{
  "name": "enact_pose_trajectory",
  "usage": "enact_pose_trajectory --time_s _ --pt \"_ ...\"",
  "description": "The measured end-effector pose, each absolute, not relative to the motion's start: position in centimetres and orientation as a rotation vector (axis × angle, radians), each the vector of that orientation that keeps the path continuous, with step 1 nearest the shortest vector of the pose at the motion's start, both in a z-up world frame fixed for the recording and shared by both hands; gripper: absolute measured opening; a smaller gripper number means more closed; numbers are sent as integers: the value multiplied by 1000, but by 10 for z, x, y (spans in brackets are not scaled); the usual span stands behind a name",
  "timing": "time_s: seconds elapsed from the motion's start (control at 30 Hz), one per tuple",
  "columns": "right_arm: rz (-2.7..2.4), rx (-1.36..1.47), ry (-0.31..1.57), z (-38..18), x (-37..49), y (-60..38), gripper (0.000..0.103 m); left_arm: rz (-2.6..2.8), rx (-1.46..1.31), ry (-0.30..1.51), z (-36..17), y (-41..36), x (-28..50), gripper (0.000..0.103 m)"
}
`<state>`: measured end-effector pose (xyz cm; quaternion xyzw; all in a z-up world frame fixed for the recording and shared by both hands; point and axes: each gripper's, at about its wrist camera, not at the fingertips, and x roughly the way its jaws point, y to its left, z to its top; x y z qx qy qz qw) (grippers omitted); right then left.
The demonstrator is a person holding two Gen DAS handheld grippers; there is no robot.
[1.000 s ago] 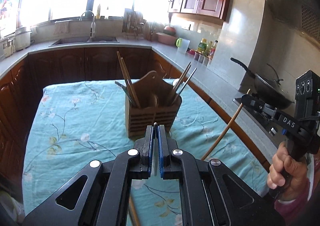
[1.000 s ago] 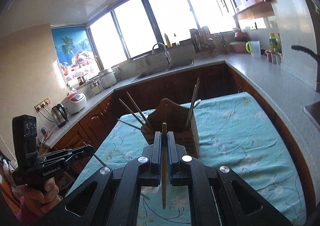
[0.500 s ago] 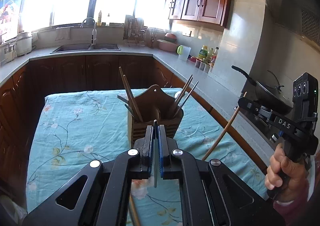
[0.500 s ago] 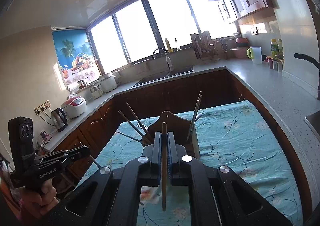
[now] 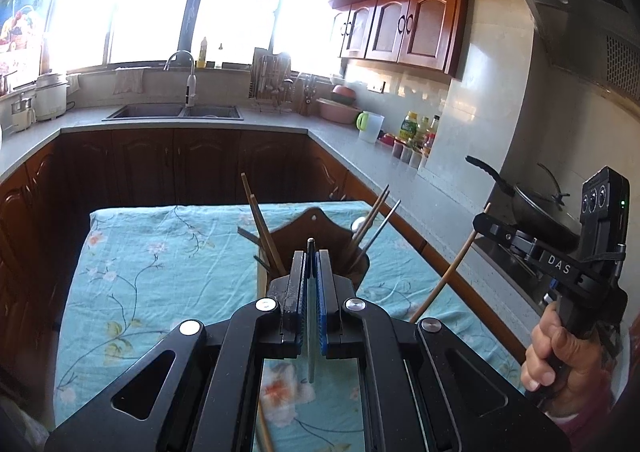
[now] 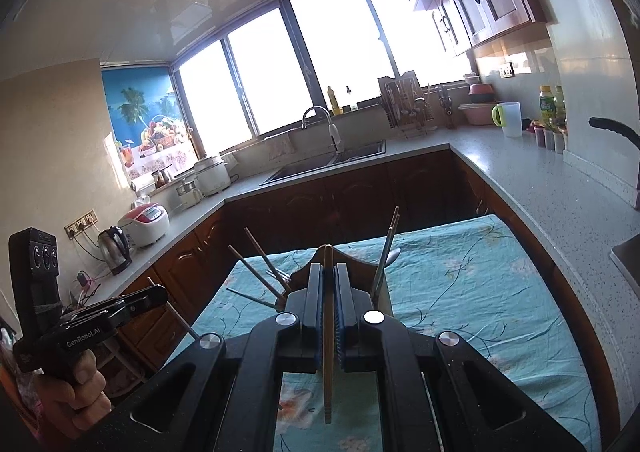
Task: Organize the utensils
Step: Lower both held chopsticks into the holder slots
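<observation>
A wooden utensil holder [image 5: 320, 230] stands on the table with several chopsticks sticking out; it also shows in the right wrist view [image 6: 298, 272]. My left gripper [image 5: 311, 258] is shut on a thin metal chopstick [image 5: 310, 312], held upright just in front of the holder. My right gripper [image 6: 328, 272] is shut on a wooden chopstick [image 6: 328, 332], also in front of the holder. The right gripper shows in the left wrist view [image 5: 480, 221] with its wooden chopstick [image 5: 444, 276] slanting down. The left gripper shows in the right wrist view [image 6: 158, 294].
The table carries a teal flowered cloth [image 5: 132, 264]. A grey counter [image 5: 360, 148] with sink [image 5: 172, 112], bottles and a green-handled cup [image 5: 370, 126] runs around it. A black wok [image 5: 536, 208] sits on the stove at right. Another wooden chopstick [image 5: 264, 428] lies on the cloth below the left gripper.
Both grippers have risen and tilted up, so the holder sits lower and partly hidden behind the fingers. Both still hold their chopsticks.
</observation>
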<state>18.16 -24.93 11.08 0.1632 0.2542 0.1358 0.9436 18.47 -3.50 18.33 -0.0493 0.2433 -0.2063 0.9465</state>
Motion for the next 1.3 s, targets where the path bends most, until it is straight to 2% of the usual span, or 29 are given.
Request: enact_pose_trajectory --time_s 0.63,1.07,1.3 --pt "197 328 368 151 259 -261 5 -358 -120 320 244 -45 260 4" --pt "145 351 423 88 283 -250 5 -317 -145 458 167 -53 294 4" --pt "137 373 480 65 282 -250 5 -293 -155 514 143 -54 296 4"
